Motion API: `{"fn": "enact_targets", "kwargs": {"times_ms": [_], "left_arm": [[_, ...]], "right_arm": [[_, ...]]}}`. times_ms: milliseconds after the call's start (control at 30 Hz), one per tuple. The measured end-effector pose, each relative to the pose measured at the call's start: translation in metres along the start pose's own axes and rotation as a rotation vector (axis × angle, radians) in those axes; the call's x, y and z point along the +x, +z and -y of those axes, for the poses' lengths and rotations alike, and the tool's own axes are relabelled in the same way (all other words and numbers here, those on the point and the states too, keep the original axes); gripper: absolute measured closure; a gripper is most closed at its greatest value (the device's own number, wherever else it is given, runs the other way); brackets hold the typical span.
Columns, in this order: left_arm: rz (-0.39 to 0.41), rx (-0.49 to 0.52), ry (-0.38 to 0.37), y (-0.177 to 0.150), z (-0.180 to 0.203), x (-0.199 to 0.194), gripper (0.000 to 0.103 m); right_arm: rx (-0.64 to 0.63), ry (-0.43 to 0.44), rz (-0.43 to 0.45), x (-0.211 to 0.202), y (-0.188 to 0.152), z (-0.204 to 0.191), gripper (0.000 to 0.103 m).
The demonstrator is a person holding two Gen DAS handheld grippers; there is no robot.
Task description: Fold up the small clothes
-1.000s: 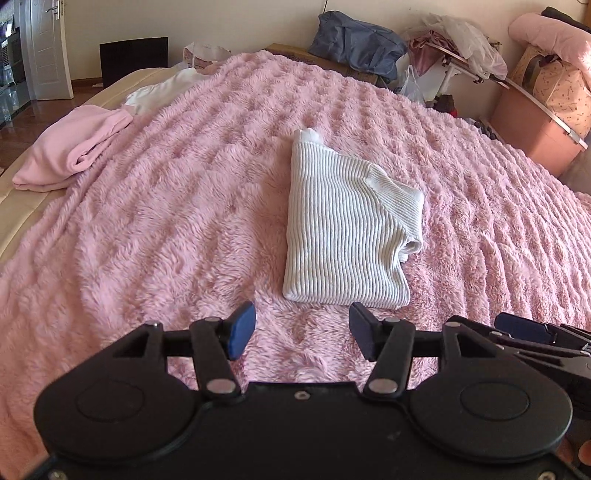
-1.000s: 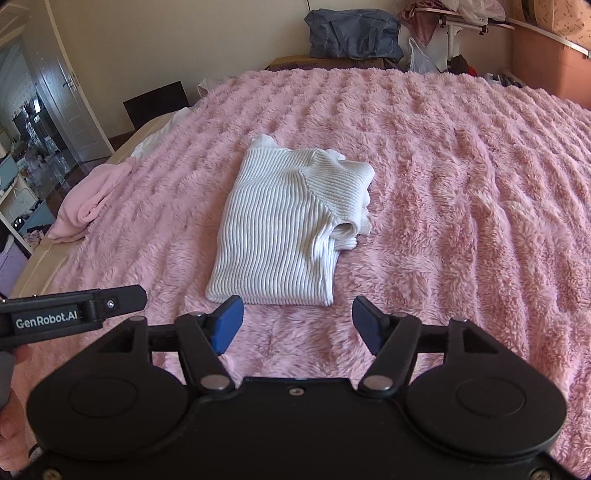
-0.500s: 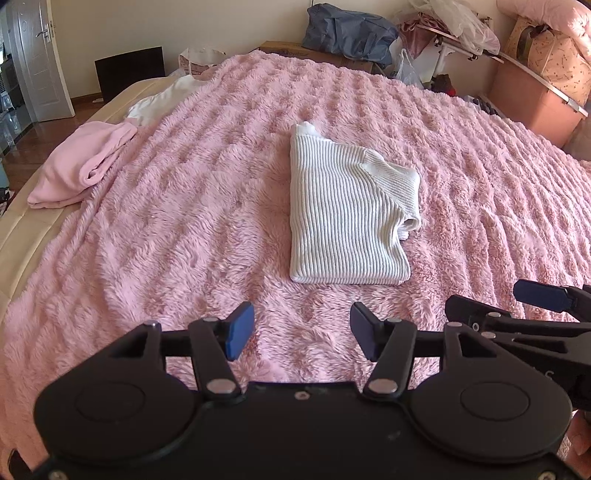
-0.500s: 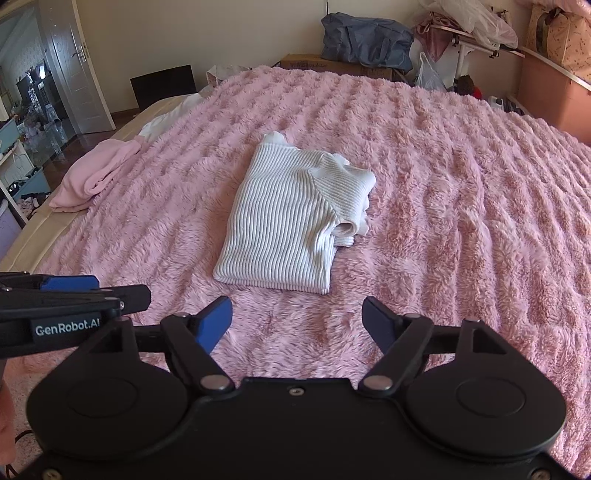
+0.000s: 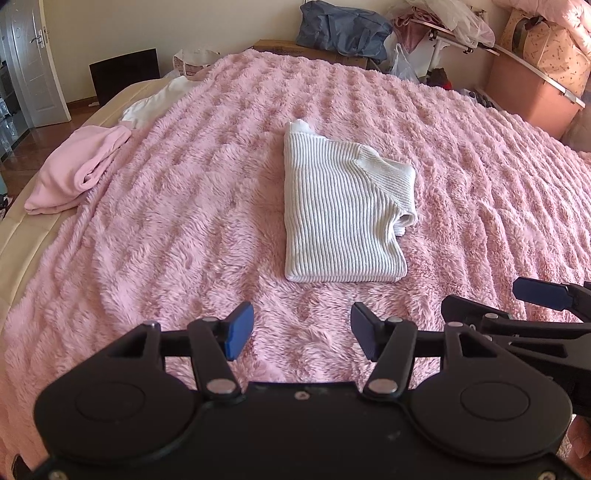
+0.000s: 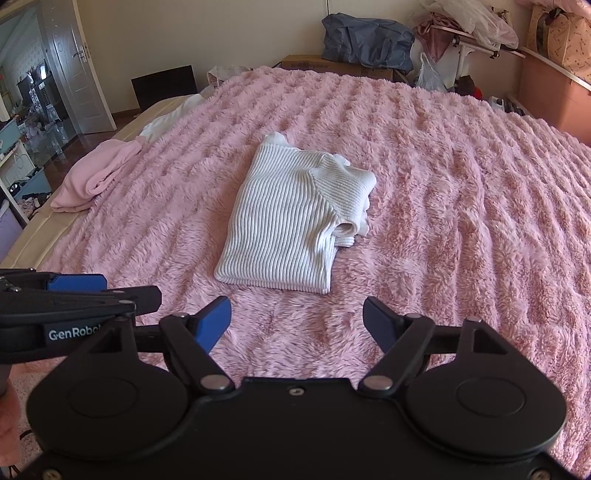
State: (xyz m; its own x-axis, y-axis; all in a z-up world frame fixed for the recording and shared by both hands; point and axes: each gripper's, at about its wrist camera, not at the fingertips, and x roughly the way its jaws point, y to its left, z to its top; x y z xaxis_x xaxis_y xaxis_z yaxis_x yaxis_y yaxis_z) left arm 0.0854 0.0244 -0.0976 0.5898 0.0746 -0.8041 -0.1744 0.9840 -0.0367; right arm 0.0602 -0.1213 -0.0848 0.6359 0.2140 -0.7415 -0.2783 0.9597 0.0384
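Observation:
A white ribbed knit sweater (image 5: 340,214) lies folded into a rectangle on the pink fluffy blanket (image 5: 184,229), with a sleeve tucked at its right side. It also shows in the right wrist view (image 6: 295,218). My left gripper (image 5: 302,336) is open and empty, held above the blanket short of the sweater's near edge. My right gripper (image 6: 297,325) is open and empty, also short of the near edge. Each gripper shows at the edge of the other's view: the right one (image 5: 539,293), the left one (image 6: 75,282).
A pink garment (image 5: 74,173) and a white one (image 5: 159,101) lie at the bed's left edge. Behind the bed are a blue bag (image 5: 343,29), boxes, a clothes rack and a pink storage bin (image 5: 532,96). A door (image 6: 79,74) stands open at left.
Both grippers have pulled back and risen from the sweater, which now looks farther away. The right gripper has opened wider. The sweater has not moved.

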Motion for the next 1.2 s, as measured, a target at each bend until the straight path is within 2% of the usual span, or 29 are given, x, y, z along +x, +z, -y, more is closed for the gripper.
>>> {"fn": "enact_targets", "kwargs": {"times_ms": [533,933,1200], "left_arm": [[-0.015,-0.013,-0.005,0.002,-0.004,0.006,0.041],[-0.023,0.001,0.035,0.003,-0.003,0.01,0.04],[-0.035,-0.011,0.023,0.004,-0.004,0.013,0.04]], "right_arm": [[0.008,-0.011,-0.003,0.0,0.0,0.001,0.022],[0.01,-0.014,-0.002,0.001,0.0,0.003,0.021],[0.007,-0.018,-0.008,0.004,0.0,0.001,0.021]]}}
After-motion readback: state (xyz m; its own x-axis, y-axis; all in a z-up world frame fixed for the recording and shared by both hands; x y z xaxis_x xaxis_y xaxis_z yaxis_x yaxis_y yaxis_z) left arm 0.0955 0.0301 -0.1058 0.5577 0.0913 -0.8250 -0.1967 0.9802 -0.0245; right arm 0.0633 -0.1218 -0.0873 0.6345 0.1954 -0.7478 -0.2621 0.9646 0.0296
